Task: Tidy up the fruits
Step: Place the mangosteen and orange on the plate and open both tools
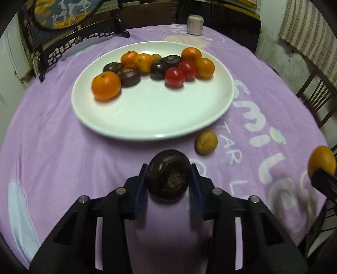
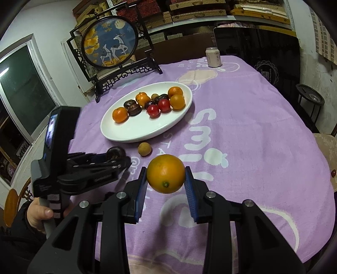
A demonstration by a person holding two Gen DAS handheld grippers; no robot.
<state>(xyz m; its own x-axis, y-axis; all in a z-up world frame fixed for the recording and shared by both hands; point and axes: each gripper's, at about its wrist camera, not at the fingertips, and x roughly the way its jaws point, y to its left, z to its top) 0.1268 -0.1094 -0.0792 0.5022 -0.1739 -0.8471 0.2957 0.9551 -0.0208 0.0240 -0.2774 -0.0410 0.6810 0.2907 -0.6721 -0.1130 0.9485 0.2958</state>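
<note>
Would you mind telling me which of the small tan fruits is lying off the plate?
The tan fruit on the purple tablecloth, just beside the white plate's near rim; the other tan one sits among the plated fruit.

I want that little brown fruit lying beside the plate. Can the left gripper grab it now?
Probably not yet: the left gripper is shut on a dark fruit. The little brown fruit lies close ahead, unblocked.

Pretty cluttered room tbh. Lilac towel-style cloth (image 2: 242, 126) with white lettering covers the round counter. Back left there's a round deer screen (image 2: 109, 42) in a carved black stand, shelves (image 2: 200, 10) stacked with boxes behind it, a window (image 2: 23, 90) on the left, white walls.
</note>
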